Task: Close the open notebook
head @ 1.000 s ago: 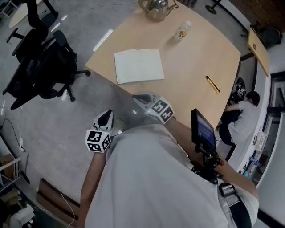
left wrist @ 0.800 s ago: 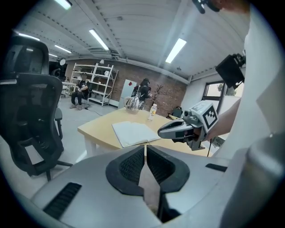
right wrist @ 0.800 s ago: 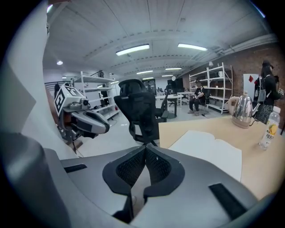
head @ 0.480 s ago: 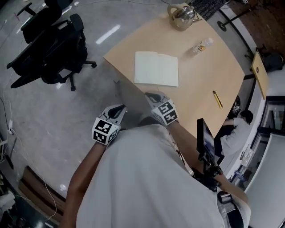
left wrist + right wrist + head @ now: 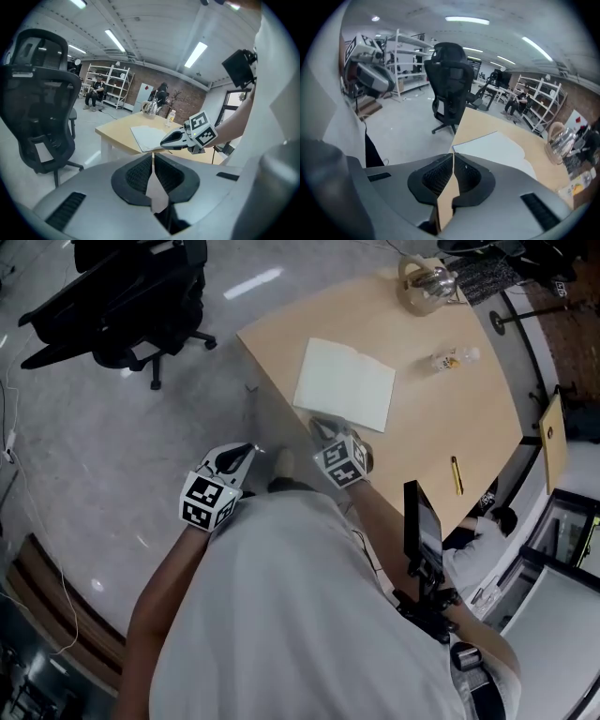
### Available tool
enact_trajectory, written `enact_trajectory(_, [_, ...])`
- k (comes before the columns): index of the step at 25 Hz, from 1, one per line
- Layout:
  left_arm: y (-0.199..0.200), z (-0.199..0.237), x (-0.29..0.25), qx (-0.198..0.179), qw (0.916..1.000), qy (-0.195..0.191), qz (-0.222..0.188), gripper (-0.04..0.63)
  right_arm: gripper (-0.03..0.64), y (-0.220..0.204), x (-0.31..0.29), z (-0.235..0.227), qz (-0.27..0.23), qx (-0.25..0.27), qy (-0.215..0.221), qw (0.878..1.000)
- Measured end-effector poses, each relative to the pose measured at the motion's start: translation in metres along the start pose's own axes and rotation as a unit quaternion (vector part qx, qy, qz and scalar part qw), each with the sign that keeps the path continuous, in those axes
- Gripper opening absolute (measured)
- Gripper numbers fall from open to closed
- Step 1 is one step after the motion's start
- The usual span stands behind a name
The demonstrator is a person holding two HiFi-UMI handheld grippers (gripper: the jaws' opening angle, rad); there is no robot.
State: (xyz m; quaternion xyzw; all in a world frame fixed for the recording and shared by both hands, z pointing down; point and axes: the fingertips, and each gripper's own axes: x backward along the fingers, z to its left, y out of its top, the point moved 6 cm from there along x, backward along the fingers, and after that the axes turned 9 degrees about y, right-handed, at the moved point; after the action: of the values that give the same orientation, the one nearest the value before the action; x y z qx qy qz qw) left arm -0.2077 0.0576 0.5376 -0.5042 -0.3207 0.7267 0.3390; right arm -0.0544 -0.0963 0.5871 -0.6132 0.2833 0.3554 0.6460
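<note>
The notebook (image 5: 345, 385) lies open and flat on the table (image 5: 433, 427), close to the table edge nearest me, both pages facing up. From my right gripper (image 5: 322, 426) it sits straight ahead, just beyond the tips, with only a narrow strip of tabletop between. As I read it, the fold points roughly back toward that gripper, so the wide spread runs crosswise in front of it, one page to the left of the tips and one to the right. The right gripper view agrees: the near corner of the paper shows just past the jaws, and a little to their right.

Those jaws are pressed together with nothing between them. The left gripper (image 5: 247, 451) is pressed together too and carries nothing. It hangs to the left of the right one, farther back from the notebook, off the table and over the floor.

So the right hand is clearly the nearer one. My judgement is that the coming move depends on getting a tip under one page's outer edge and swinging it across the fold. The bottle (image 5: 453, 358) and pen (image 5: 457, 475) lie well beyond and to the right, clear of that sweep.
</note>
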Motion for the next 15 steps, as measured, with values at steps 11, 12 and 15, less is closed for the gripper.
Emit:
enact_trajectory(11, [-0.010,-0.009,-0.001,0.051,0.9976,0.046,-0.010,0.020,0.020,-0.013,-0.016,-0.008,0.092,0.226,-0.017,0.970])
enact_trajectory(12, [-0.011,-0.009,0.001,0.055,0.9972,0.050,-0.011,0.020,0.020,-0.013,-0.018,-0.008,0.097,0.236,-0.019,0.967])
enact_trajectory(15, [-0.015,-0.008,0.004,0.066,0.9960,0.060,-0.014,0.020,0.038,-0.015,-0.023,-0.012,0.116,0.255,-0.031,0.959])
